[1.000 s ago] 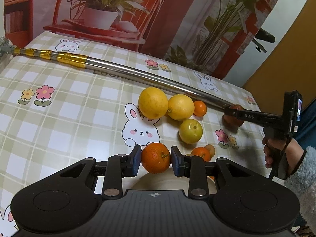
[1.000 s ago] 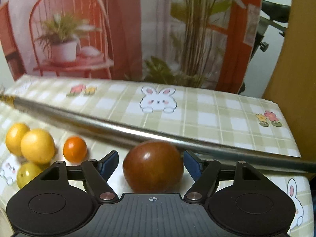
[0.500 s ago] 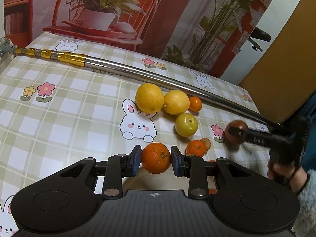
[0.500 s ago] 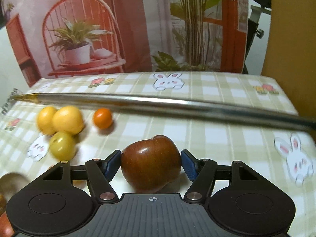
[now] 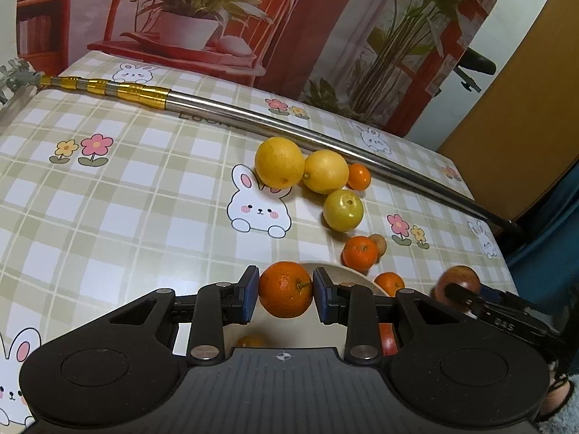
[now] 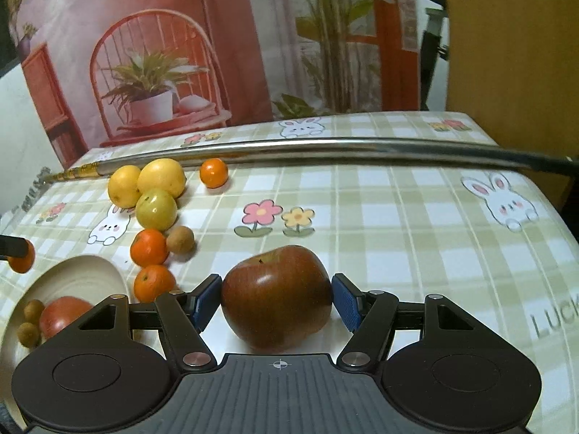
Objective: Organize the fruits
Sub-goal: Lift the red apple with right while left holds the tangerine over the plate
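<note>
A desk [image 5: 108, 217] under a green-checked cloth printed with rabbits and flowers carries a long steel pole with a gold-banded end [image 5: 253, 117], lying across its far side just behind the fruit. A cream ceramic plate [image 6: 87, 271] sits at the near edge, holding a red apple [image 6: 61, 313] and two small brown fruits [image 6: 30, 320].

The left hand-held gripper [image 5: 286, 294] clamps a round orange with a short stem [image 5: 285, 288] between its blue pads, above the plate's rim; a second ago the same orange hung over bare cloth short of the plate.

The right hand-held gripper [image 6: 277, 302] grips a dark red apple [image 6: 277, 296], both pads pressed to its sides, above the cloth right of the plate. It has come back from beside the pole to the near edge of the desk, and in the left wrist view it now shows low at the right.

Loose on the cloth: two large yellow citrus fruits [image 5: 279, 162] touching, a yellow-green round fruit [image 5: 342, 209] just in front of them, a small orange [image 5: 359, 177] near the pole, two mandarins [image 6: 149, 247] and a brown fruit [image 6: 180, 239] beside the plate.
</note>
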